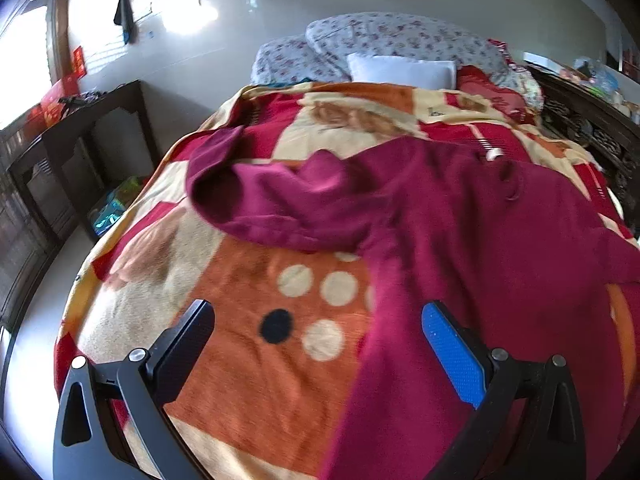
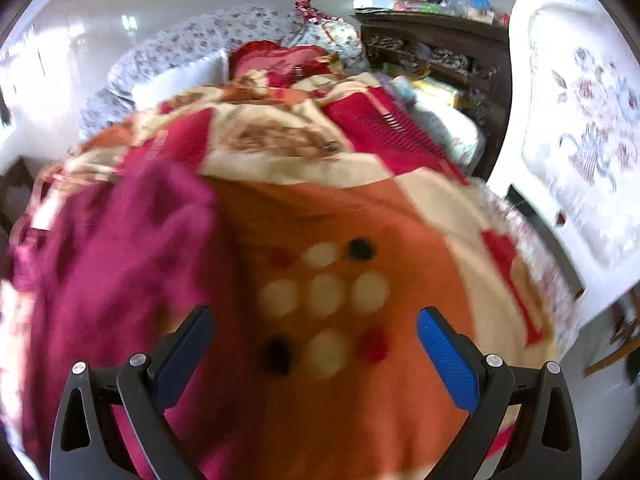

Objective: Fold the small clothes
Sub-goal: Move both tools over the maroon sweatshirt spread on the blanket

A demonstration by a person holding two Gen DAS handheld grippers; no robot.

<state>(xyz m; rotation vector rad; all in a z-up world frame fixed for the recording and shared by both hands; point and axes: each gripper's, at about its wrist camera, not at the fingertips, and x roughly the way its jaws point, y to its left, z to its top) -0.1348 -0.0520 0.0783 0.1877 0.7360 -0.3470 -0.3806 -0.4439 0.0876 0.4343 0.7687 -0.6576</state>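
A dark magenta garment (image 1: 460, 220) lies spread and rumpled on the patterned blanket (image 1: 256, 280), one sleeve bunched toward the left. My left gripper (image 1: 318, 320) is open and empty above the blanket, its right finger over the garment's near edge. In the right wrist view the same garment (image 2: 116, 264) lies at the left. My right gripper (image 2: 316, 324) is open and empty over the orange dotted part of the blanket (image 2: 360, 400), with its left finger next to the garment's edge. This view is blurred.
Floral pillows (image 1: 400, 40) and a white pillow (image 1: 400, 70) lie at the bed's head. A dark wooden cabinet (image 1: 80, 152) stands left of the bed. A carved dark headboard (image 2: 432, 56) and a white chair (image 2: 580, 140) stand to the right.
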